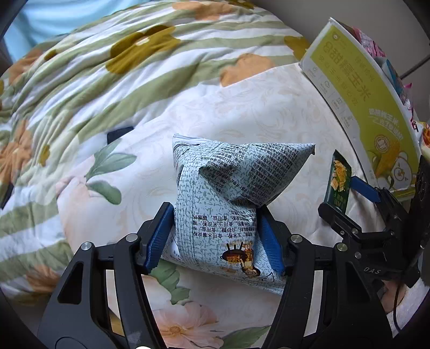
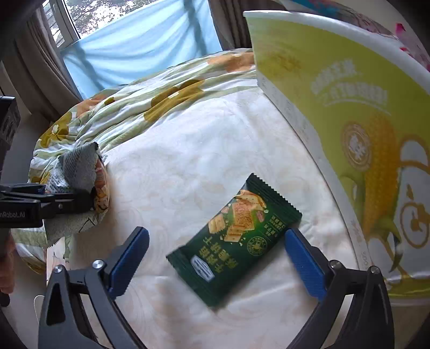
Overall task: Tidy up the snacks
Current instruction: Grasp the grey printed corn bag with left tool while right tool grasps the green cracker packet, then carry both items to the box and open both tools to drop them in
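The left gripper (image 1: 215,236) is clamped on a pale-blue snack bag (image 1: 228,188); the right gripper (image 2: 217,263), fingers apart, straddles a dark-green cracker packet (image 2: 233,239) lying on the bed (image 2: 188,166) near the yellow corn box (image 2: 349,134).

Both looking down along blue fingers (image 1: 158,236) at the bed (image 2: 204,150) from close above, left view facing the quilt (image 1: 107,80), right view toward the window (image 2: 113,16), sharing the yellow box (image 1: 357,88) at right edge.

The chip bag (image 1: 215,204) sits on the bed sheet (image 1: 242,112); the cracker packet (image 2: 233,239) lies right of it; the corn box (image 2: 349,134) stands further right.
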{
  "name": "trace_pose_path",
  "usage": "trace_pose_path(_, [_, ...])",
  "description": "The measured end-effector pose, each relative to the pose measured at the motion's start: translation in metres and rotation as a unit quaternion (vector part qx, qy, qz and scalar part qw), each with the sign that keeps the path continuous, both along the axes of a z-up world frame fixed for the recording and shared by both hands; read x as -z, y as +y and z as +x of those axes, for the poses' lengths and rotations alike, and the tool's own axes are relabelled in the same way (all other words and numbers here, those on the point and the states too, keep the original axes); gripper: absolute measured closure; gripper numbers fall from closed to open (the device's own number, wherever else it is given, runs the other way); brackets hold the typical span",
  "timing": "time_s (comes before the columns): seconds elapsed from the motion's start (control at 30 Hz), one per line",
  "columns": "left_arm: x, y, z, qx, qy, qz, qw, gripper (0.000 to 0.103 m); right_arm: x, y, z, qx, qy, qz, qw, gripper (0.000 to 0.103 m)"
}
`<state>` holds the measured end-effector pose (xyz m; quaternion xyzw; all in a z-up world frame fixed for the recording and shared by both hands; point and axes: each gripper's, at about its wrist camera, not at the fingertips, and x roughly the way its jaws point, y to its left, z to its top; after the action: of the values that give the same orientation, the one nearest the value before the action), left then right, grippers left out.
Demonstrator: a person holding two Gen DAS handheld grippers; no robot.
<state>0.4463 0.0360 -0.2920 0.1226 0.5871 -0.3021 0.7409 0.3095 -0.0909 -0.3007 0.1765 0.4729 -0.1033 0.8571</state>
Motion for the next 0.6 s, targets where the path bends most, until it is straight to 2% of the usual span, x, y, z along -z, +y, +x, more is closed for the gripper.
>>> trace_pose_path(0.17, [0.004,0.001,-0.01,-0.035,-0.002,-0.006,0.9994,0.044,-0.001,0.019,0.009,-0.025,0.008,-0.033,0.999,0.017])
trace_pose_path(0.3, [0.006,-0.009,-0.025,-0.044,-0.026,0.001,0.9987,0.044,0.003,0.024,0.008,-0.024,0.019,-0.081,0.996,0.033])
trace_pose_path(0.4, [0.006,-0.013,-0.031,-0.049,-0.035,0.001,0.9982,0.045,0.002,0.023,0.005,-0.017,0.02,-0.088,0.996,0.039])
trace_pose_path(0.47, [0.006,-0.015,-0.032,-0.051,-0.036,-0.002,0.998,0.047,0.0,0.02,0.003,-0.015,0.02,-0.092,0.995,0.047])
trace_pose_path(0.5, [0.005,-0.015,-0.032,-0.051,-0.037,-0.003,0.998,0.049,-0.001,0.019,0.002,-0.015,0.018,-0.093,0.995,0.057])
trace_pose_path(0.53, [0.004,-0.015,-0.032,-0.051,-0.038,-0.004,0.998,0.049,-0.003,0.017,0.001,-0.017,0.016,-0.094,0.995,0.062])
trace_pose_path(0.6, [0.001,-0.016,-0.033,-0.049,-0.041,-0.01,0.9979,0.051,-0.003,0.015,0.001,-0.018,0.013,-0.086,0.996,0.062])
